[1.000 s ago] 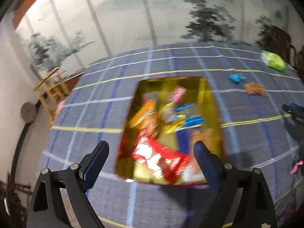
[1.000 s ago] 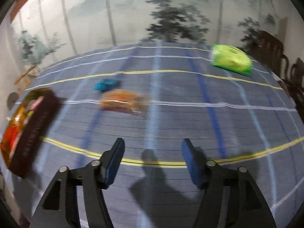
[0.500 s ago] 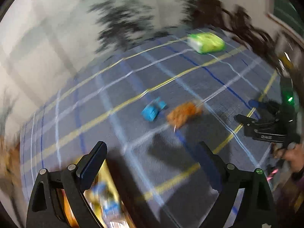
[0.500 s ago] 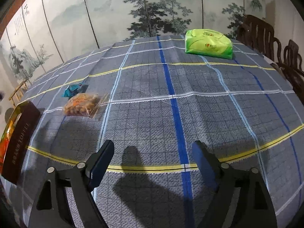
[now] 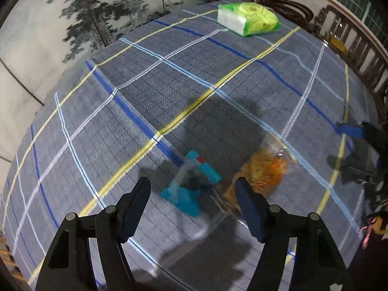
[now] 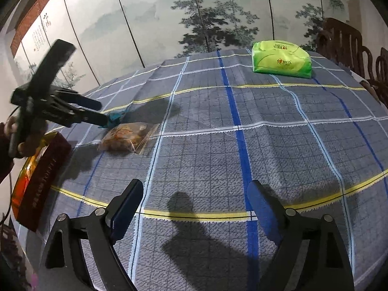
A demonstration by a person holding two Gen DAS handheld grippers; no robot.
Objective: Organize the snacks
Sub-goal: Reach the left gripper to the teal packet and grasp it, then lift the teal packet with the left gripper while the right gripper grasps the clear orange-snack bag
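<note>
A small blue snack packet (image 5: 191, 189) lies on the checked tablecloth, right below my left gripper (image 5: 192, 206). The jaws are closing around it, and the pads stand clear of it on both sides. Just to its right lies a clear bag of orange snacks (image 5: 264, 172). The right wrist view shows the left gripper (image 6: 103, 114) pointing down at the blue packet (image 6: 116, 116), beside the orange bag (image 6: 128, 137). My right gripper (image 6: 195, 206) hovers over bare cloth, its jaws opening with nothing between them. A dark red box (image 6: 41, 174) holding snacks sits at the left edge.
A green tissue pack (image 6: 281, 59) lies at the far side of the table (image 6: 242, 111). Dark wooden chairs (image 6: 344, 38) stand behind it on the right. A person's hand (image 6: 14, 133) holds the left gripper. A painted screen closes off the back.
My left gripper has swung away from the snack box to above the blue packet and orange bag, tilting down, and its jaws have narrowed. The right gripper's jaws have widened.
</note>
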